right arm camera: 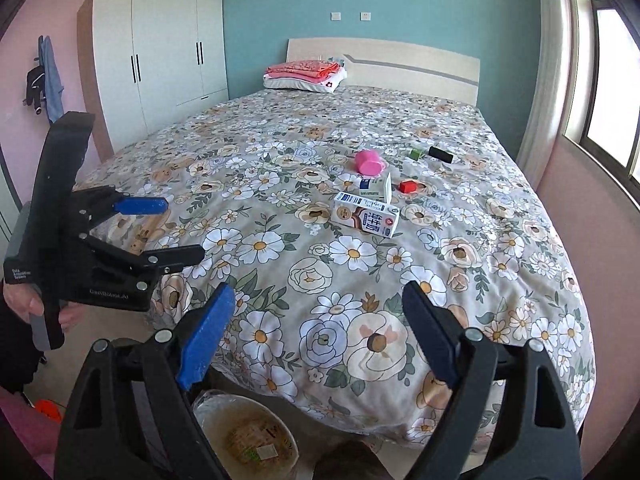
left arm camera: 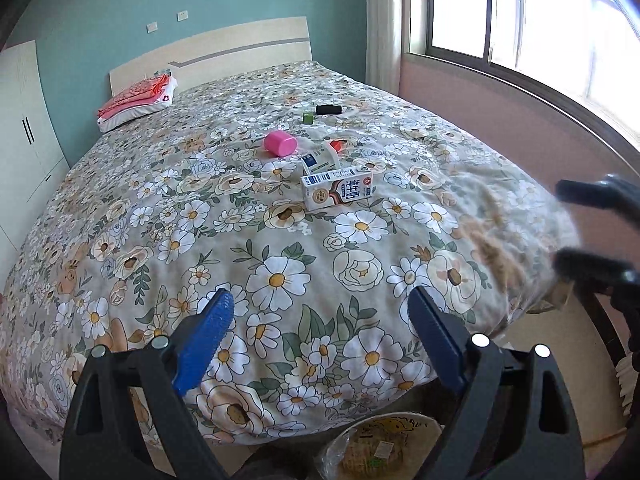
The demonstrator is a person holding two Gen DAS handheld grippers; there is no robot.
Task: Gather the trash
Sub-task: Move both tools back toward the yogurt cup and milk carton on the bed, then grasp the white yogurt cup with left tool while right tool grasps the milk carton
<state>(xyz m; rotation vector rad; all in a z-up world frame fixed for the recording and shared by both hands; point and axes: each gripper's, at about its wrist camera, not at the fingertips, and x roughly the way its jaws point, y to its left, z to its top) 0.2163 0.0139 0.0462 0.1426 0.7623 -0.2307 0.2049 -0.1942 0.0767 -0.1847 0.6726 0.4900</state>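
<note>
A white milk carton (left arm camera: 338, 192) (right arm camera: 365, 216) lies on its side in the middle of the flowered bed (left arm camera: 168, 216) (right arm camera: 280, 152). A smaller opened carton (left arm camera: 319, 161) (right arm camera: 374, 187) stands just behind it. My left gripper (left arm camera: 320, 296) (right arm camera: 180, 230) hovers open over the foot of the bed, nothing between its blue pads. My right gripper (right arm camera: 319, 290) is open and empty too; in the left wrist view it shows blurred at the right edge (left arm camera: 562, 226). Below both, a round bin (left arm camera: 384, 444) (right arm camera: 244, 436) holds wrappers.
Behind the cartons lie a pink cup (left arm camera: 279, 144) (right arm camera: 370, 162), a red block (left arm camera: 337, 145) (right arm camera: 408, 186), a green block (left arm camera: 308, 118) (right arm camera: 416, 154) and a black object (left arm camera: 329, 109) (right arm camera: 441, 154). Folded pink cloth on a pillow (right arm camera: 306, 74) sits by the headboard. A white wardrobe (right arm camera: 160, 48) stands left.
</note>
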